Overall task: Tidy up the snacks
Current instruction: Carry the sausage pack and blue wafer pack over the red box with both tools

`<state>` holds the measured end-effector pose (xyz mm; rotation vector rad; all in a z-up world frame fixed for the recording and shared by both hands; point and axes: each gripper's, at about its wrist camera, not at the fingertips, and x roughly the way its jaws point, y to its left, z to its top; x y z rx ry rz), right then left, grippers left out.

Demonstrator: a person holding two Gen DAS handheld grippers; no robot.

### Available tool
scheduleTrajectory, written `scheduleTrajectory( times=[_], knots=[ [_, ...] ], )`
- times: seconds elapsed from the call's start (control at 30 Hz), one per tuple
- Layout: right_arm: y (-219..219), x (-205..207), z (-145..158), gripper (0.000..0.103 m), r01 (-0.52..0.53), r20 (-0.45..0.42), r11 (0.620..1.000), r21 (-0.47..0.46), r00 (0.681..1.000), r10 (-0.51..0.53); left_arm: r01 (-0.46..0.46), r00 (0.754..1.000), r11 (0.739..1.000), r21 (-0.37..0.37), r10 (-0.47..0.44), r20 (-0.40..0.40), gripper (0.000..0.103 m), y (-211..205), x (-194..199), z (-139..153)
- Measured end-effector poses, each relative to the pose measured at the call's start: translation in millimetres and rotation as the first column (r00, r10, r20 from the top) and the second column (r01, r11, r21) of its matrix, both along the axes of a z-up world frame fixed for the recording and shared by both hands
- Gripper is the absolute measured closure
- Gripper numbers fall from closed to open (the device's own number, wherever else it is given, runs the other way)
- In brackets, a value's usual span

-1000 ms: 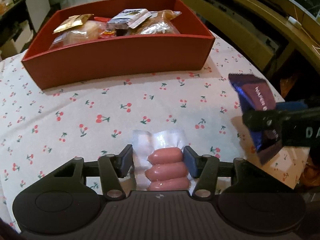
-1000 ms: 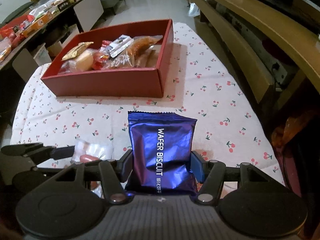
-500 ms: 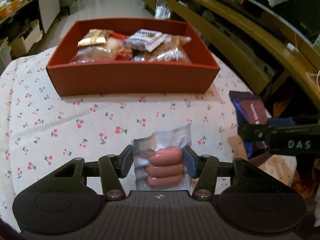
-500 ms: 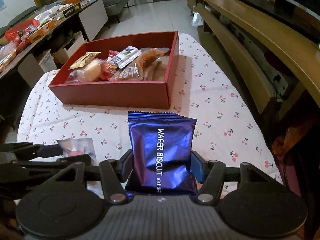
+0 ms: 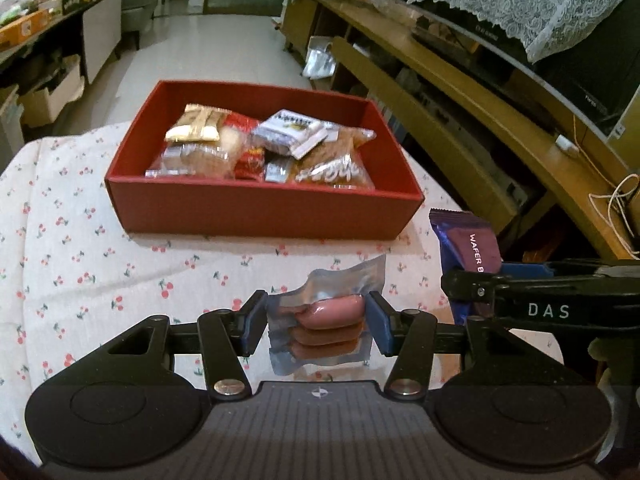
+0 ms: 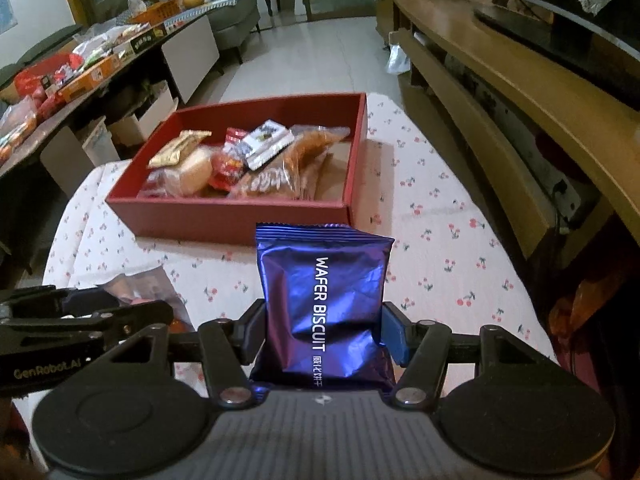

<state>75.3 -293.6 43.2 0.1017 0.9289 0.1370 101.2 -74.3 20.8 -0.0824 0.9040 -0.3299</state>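
My left gripper (image 5: 316, 320) is shut on a clear pack of three pink sausages (image 5: 326, 322), held above the cherry-print tablecloth. A blue wafer biscuit packet (image 6: 322, 304) stands upright in my right gripper (image 6: 324, 330), which is shut on it. That packet (image 5: 468, 246) and the right gripper show at the right in the left wrist view. The left gripper's fingers (image 6: 84, 312) and the sausage pack (image 6: 136, 288) appear at the left in the right wrist view. Beyond both grippers sits a red box (image 5: 264, 208), also seen from the right (image 6: 240, 220), with several snack packs inside.
The table (image 5: 80, 264) is covered with a white cloth with cherries. A wooden TV bench (image 6: 520, 92) runs along the right. A cluttered side table (image 6: 80, 76) stands at the left, with tiled floor beyond the box.
The left gripper has lifted the sausage pack off the cloth and tilted up, so the box's inside shows more. The right gripper with the biscuit packet rose slightly.
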Motion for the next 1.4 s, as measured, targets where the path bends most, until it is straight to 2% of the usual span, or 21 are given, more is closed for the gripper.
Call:
scheduleTrajectory(
  times=[0.5,0.93,1.4],
  knots=[
    [20,37,31,0.026,0.011,0.080,1.000,0.020,0.997,-0.013,-0.003,0.996,1.000,-0.028,0.006,0.094,0.043,3,38,32],
    [38,86,43,0.026,0.024,0.108,0.999,0.024,0.994,-0.027,-0.039,0.990,0.998,-0.040,0.044,0.136,0.043,16,81,45],
    [47,142,18,0.026,0.044,0.049,0.999,-0.005,0.998,-0.044,-0.071,0.991,0.997,-0.004,0.071,0.112,0.043,20,126,26]
  ],
)
